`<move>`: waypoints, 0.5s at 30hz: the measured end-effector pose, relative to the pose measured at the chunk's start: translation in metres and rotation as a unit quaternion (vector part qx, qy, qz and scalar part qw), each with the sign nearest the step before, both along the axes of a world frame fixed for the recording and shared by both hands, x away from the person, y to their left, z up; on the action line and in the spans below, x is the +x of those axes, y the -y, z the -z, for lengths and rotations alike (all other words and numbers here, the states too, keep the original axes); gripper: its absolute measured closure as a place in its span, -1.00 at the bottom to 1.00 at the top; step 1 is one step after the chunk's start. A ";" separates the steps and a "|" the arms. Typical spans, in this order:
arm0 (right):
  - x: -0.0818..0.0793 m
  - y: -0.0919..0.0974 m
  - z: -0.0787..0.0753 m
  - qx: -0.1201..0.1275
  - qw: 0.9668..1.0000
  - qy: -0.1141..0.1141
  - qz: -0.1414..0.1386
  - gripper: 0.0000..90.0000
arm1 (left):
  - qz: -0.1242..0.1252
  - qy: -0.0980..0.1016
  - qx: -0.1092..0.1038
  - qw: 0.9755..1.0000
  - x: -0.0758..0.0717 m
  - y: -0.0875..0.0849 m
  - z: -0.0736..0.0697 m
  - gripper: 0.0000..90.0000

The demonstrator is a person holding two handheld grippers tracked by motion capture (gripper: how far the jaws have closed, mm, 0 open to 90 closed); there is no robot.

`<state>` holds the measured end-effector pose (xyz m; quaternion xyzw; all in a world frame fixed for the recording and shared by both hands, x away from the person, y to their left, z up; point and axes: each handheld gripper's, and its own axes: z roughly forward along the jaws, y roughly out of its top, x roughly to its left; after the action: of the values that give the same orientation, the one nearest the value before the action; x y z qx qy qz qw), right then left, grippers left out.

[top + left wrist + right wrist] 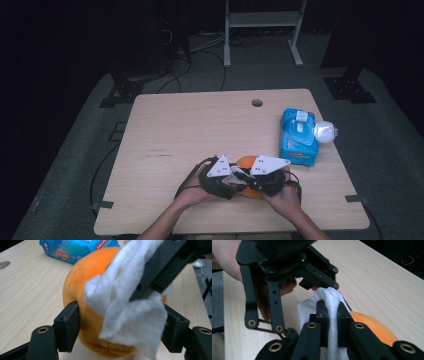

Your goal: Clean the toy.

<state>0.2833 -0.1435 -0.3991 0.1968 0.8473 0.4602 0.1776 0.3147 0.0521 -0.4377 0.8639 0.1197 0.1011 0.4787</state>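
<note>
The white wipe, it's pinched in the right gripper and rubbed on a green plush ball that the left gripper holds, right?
Not quite: the plush ball is orange, not green, as the left gripper view shows. The rest stands: the right gripper pinches the white wipe, and the left gripper holds the ball.

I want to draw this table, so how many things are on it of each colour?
Orange: 1, the plush fruit
White: 2, the wipe and the round white thing by the pack
Blue: 1, the wipes pack
Black: 2, the left gripper and the right gripper
Total: 6
</note>
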 end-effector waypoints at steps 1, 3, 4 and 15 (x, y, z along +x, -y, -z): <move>0.003 0.004 0.000 0.006 1.000 -0.002 0.003 0.85 | 0.001 -0.006 -0.002 1.000 0.001 -0.002 0.001 -0.34; 0.009 0.020 -0.002 0.016 1.000 -0.005 0.023 0.85 | 0.003 -0.016 0.001 1.000 0.006 -0.008 0.006 -0.34; 0.009 0.020 -0.002 0.016 1.000 -0.005 0.023 0.85 | 0.003 -0.016 0.001 1.000 0.006 -0.008 0.006 -0.34; 0.014 0.027 0.010 0.043 0.998 -0.039 0.015 0.85 | -0.001 -0.046 -0.036 0.998 0.013 -0.013 0.000 -0.79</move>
<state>0.2977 -0.1709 -0.4088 0.2349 0.8299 0.4855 0.1427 0.3275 0.0647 -0.4373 0.8497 0.1465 0.0573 0.5033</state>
